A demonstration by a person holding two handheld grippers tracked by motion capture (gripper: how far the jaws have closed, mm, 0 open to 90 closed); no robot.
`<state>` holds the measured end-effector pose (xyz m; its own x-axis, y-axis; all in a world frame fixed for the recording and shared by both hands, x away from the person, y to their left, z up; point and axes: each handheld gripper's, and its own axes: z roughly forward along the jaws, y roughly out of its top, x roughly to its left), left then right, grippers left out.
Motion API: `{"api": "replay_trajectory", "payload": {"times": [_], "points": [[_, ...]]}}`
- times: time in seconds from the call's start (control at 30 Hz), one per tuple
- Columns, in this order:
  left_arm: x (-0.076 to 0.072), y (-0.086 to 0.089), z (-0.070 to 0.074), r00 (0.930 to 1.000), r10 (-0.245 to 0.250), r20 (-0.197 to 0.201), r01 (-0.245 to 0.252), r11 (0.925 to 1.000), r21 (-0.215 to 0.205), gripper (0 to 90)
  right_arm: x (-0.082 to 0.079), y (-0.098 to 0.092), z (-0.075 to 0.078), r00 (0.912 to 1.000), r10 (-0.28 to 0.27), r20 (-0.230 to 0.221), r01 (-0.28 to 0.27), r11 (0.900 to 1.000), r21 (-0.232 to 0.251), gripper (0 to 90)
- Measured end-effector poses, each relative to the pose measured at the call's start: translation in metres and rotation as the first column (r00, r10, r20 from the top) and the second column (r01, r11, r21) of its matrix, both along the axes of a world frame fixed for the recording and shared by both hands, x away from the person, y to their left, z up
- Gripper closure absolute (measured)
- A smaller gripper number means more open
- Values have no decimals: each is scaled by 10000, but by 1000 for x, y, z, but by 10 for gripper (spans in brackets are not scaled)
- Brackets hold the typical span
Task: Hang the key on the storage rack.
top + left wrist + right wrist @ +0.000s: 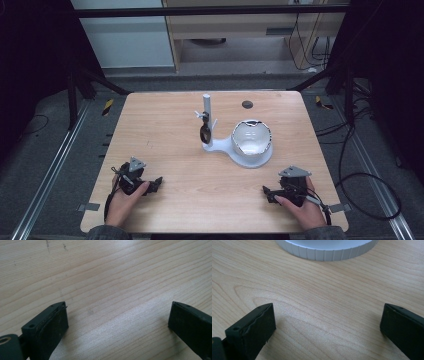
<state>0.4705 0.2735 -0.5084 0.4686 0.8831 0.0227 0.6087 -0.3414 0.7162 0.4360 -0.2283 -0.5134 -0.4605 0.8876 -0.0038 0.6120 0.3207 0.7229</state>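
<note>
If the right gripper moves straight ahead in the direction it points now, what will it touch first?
Probably the white stand base. In the right gripper view it lies straight ahead of the open right gripper, with bare table between. Depth is hard to judge.

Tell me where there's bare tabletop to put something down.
The wooden table is bare left of the white stand with its post, and between the left tool and right tool. Crowded: centre-right, around the white bowl on that stand's base.
</note>
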Motion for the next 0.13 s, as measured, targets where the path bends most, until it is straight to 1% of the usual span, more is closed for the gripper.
{"api": "replay_trajectory", "payload": {"times": [0.13], "points": [[0,0,0,10000,-35,-10,35,10000,-10,16,0,0,0,10000,-1,-5,1,10000,1,4]]}}
